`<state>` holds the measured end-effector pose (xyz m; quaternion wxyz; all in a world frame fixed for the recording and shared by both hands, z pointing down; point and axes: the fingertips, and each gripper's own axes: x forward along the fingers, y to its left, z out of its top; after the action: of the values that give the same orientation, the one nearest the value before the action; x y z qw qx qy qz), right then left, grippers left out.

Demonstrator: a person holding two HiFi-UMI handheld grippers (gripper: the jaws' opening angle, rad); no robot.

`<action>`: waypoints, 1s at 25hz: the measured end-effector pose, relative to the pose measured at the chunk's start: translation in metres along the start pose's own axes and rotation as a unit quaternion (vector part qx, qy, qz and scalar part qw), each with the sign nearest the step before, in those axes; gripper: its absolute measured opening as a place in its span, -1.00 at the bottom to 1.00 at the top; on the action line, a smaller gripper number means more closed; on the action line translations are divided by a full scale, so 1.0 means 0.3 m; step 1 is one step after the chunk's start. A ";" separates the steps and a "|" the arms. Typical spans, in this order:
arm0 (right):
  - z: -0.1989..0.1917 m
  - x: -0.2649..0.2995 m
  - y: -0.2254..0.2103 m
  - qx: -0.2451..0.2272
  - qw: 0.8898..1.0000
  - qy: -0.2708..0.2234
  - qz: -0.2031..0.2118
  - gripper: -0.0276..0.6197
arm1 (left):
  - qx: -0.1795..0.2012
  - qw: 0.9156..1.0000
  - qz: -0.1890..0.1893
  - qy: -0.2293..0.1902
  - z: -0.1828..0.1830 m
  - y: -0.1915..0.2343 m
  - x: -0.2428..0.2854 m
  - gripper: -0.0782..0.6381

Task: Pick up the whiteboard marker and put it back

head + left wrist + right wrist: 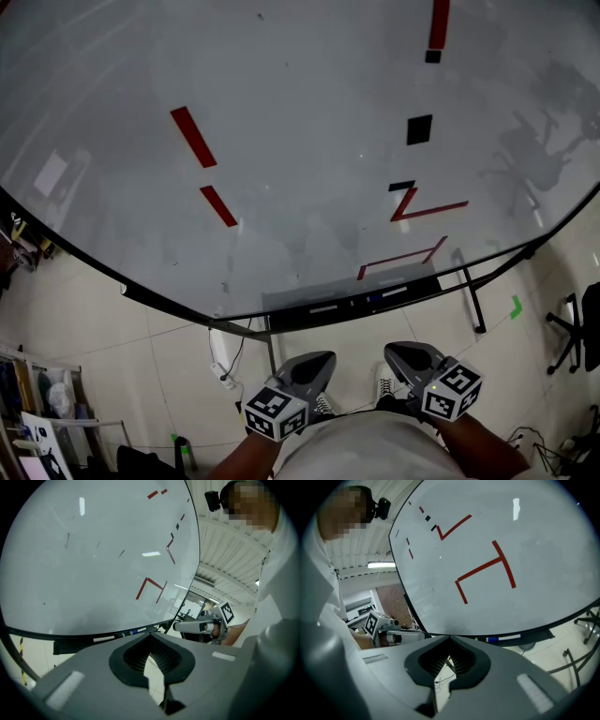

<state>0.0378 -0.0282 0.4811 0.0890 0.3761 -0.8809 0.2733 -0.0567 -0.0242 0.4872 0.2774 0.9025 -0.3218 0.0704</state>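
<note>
A large whiteboard [300, 141] with red strokes and black magnets fills the head view. Its dark tray [356, 302] runs along the lower edge and holds a blue-capped whiteboard marker [373, 299] between white pens. The same marker [504, 638] lies on the tray in the right gripper view, and shows as a small blue bit [131, 632] in the left gripper view. My left gripper [323, 358] [150, 637] and right gripper [394, 351] [449, 641] hover side by side below the tray, well short of it. Both are shut with nothing between the jaws.
The board's stand leg [473, 300] reaches down to the tiled floor at right. A white power strip with cables [220, 352] hangs below the board's left part. An office chair [581, 328] stands far right. Shelves with clutter [37, 422] are at the lower left.
</note>
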 end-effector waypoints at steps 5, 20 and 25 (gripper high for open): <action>-0.004 -0.007 0.040 0.002 1.000 0.003 -0.024 -0.91 | 0.017 0.999 -0.031 0.020 -0.025 -0.013 -0.025 -0.74; 0.025 -0.215 0.005 -0.025 0.998 0.009 0.051 -0.91 | -0.022 0.998 0.046 -0.034 -0.051 -0.198 -0.008 -0.74; -0.013 -0.325 -0.030 -0.039 0.995 0.027 0.088 -0.91 | -0.021 0.995 0.087 -0.053 -0.096 -0.315 0.030 -0.74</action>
<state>0.1125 0.0286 0.4529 0.1026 0.2861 -0.9178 0.2555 0.0104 0.0470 0.4710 0.2720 0.8675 -0.4146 0.0392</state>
